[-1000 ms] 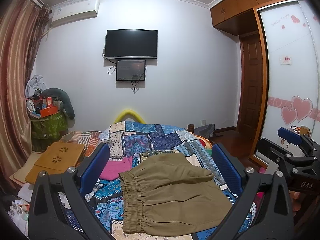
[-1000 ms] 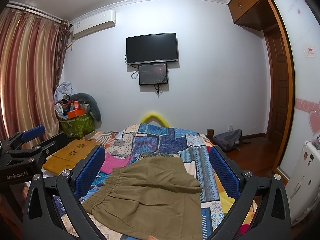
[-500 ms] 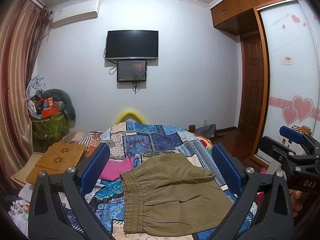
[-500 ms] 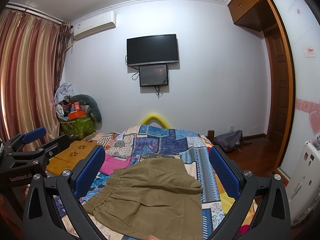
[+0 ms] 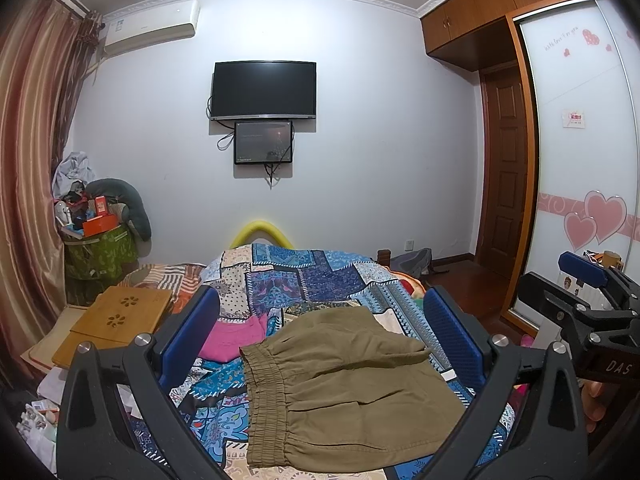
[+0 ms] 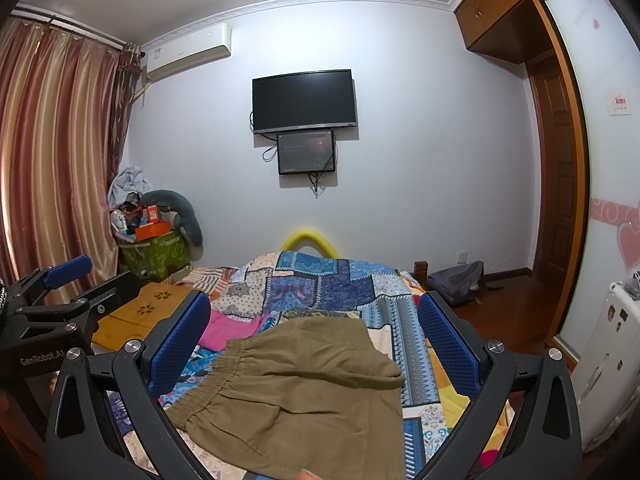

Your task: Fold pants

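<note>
Both tools spread and empty, I hover the left tool (image 5: 320,332) and right tool (image 6: 314,330) over the olive pants (image 5: 344,384) lying part-folded on the bed (image 5: 304,276); I would pinch the waistband (image 5: 266,396) corners, lifting evenly to avoid bunching.

the right gripper (image 5: 592,312), seen from the left wrist, carries white letters "das". the left gripper (image 6: 52,300), seen from the right wrist, carries "genrobot.ai". other labels are too small to read.
</note>
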The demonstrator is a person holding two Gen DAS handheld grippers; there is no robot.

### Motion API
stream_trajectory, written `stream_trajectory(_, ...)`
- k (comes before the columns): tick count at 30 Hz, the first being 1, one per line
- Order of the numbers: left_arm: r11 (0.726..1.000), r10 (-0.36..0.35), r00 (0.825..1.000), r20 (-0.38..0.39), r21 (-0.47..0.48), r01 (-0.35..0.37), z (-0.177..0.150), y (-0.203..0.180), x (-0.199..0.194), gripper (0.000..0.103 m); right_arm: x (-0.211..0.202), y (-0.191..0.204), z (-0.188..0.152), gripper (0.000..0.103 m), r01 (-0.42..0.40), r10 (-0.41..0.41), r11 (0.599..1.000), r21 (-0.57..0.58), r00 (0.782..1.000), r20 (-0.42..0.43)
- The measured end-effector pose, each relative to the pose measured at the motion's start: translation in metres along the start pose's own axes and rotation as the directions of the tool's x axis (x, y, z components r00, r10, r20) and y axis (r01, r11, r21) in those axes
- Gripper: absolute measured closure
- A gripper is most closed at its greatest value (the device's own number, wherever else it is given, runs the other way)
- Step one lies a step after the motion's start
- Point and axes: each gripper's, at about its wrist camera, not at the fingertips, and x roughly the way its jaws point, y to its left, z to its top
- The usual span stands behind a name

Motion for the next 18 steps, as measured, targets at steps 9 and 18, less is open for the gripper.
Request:
stream_trajectory(9,1.000,0.004,1.000,0.002,0.002,-0.004,-0.0015,-0.0012,0.0011,0.000,0.0003,0.0004,-0.0002,0.000,0.000,0.000,1.000,0.000,1.000,0.001)
stream_trajectory(18,1.000,0.002,1.000,-0.003,0.006,-0.002,-0.0025,-0.0013,0.0024,0.000,0.0008,0.0002,-0.0012,0.000,-0.004,0.004,1.000,0.003,1.000,0.002)
